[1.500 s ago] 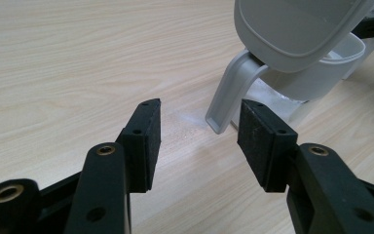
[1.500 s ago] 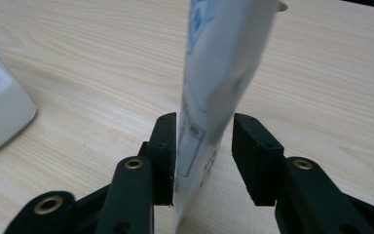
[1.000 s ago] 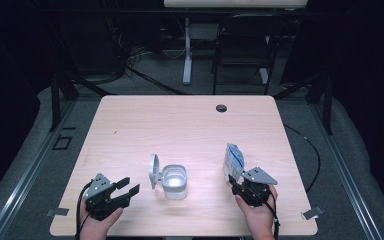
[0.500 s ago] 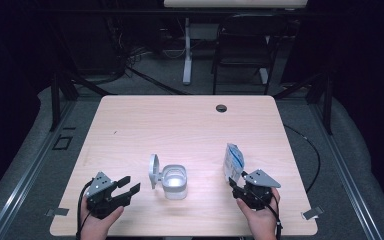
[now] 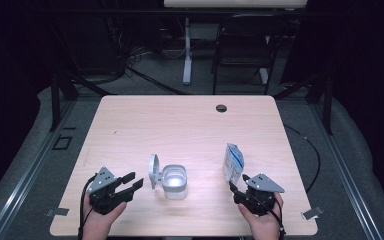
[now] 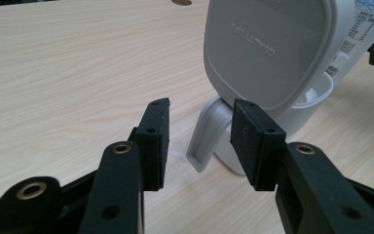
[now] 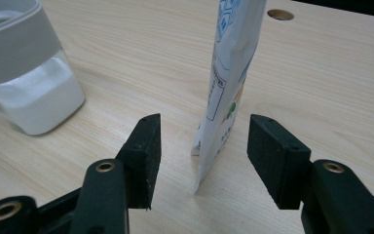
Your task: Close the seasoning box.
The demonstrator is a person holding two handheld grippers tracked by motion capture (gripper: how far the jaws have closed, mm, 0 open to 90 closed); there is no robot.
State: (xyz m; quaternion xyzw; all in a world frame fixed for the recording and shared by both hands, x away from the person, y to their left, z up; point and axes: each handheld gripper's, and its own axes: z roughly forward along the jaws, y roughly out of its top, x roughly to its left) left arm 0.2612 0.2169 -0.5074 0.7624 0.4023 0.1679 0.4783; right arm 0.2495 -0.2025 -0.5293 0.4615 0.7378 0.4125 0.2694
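Note:
A clear container (image 5: pixel 174 181) with white powder stands at the table's front centre, its grey lid (image 5: pixel 153 171) flipped up on the left side. To its right a white and blue pouch (image 5: pixel 233 162) stands upright. My left gripper (image 5: pixel 135 181) is open left of the lid. In the left gripper view its jaws (image 6: pixel 199 122) have just been closing, with nothing pressed between them and the lid (image 6: pixel 268 48) just past the tips. My right gripper (image 5: pixel 237 182) is open; its jaws (image 7: pixel 204 131) have just been opening. The pouch's (image 7: pixel 229 73) near edge stands between them, untouched. The container (image 7: pixel 24 68) sits far left.
The wooden table (image 5: pixel 180 125) has a round cable hole (image 5: pixel 221 108) at its far side. Both hands rest near its front edge. A chair (image 5: pixel 240 45) and a stand's legs stand on the floor behind. Bits of tape (image 5: pixel 311 213) mark the front corners.
The right gripper's jaws have widened around the pouch. The left gripper's jaws have narrowed a little. Pouch and container stand where they were.

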